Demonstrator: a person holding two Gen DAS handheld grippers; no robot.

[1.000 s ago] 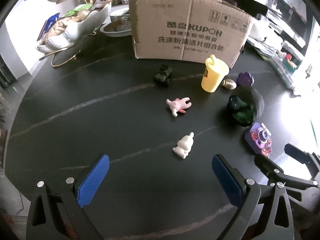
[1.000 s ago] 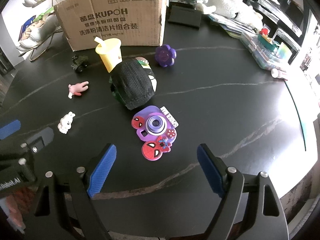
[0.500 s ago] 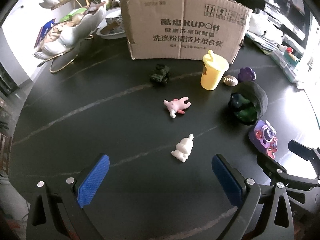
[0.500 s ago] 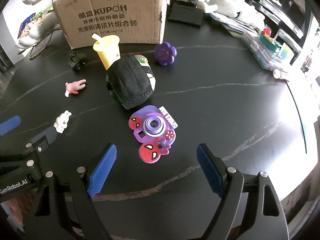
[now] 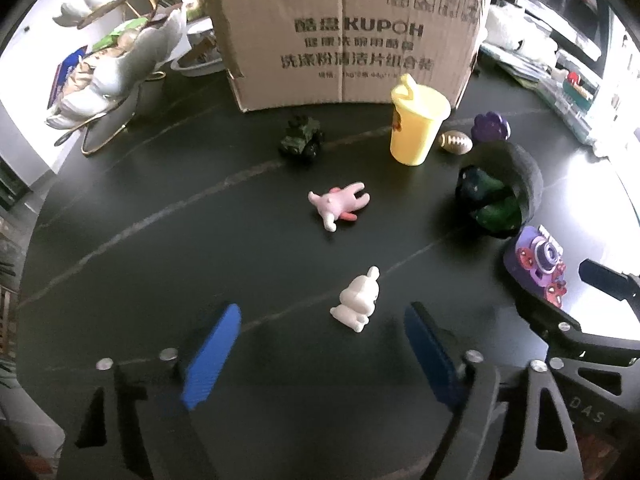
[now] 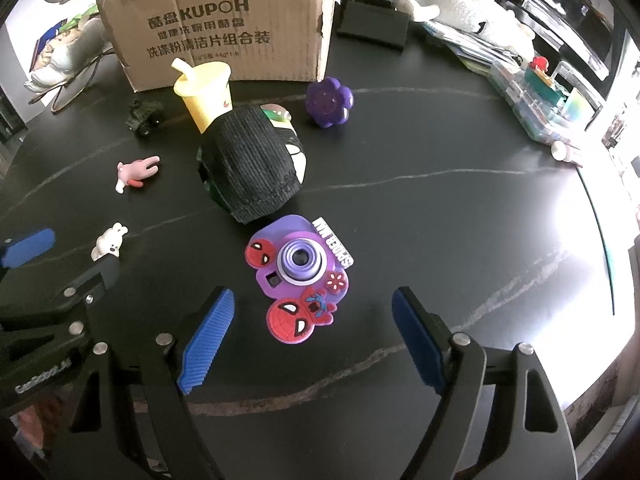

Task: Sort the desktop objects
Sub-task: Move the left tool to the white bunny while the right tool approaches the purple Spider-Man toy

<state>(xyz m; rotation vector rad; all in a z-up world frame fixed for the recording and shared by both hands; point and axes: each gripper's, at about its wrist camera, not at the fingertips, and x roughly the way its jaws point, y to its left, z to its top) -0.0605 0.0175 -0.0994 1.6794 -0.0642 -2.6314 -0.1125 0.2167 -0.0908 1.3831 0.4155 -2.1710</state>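
White and small, the rabbit figure lies on the dark bench just ahead of your left tool, a little toward its right-hand pad. That tool's jaws have just been closing, yet the pads are apart and touch nothing; the figure is in front of the tips, not between them. Your right tool is also apart and empty, hanging over the purple toy camera, which lies flat just beyond its tips.

The likely trouble is on the left. If you close before you come down and forward, the pads will meet on air, or the right pad will clip the rabbit figure and send it sliding across the slick bench. It is rounded and light, so an off-centre pinch could squirt it out.

On the right, the toy camera is thin and flat against the bench, so the pads may scrape the top and fail to get under its edges. The black knitted bundle touches or nearly touches its far edge, and a push forward would shove one into the other.

The two tools sit close together; bringing both down at once risks their frames knocking. The cardboard box stands well behind, with the yellow cup upright just in front and easy to tip on the way.
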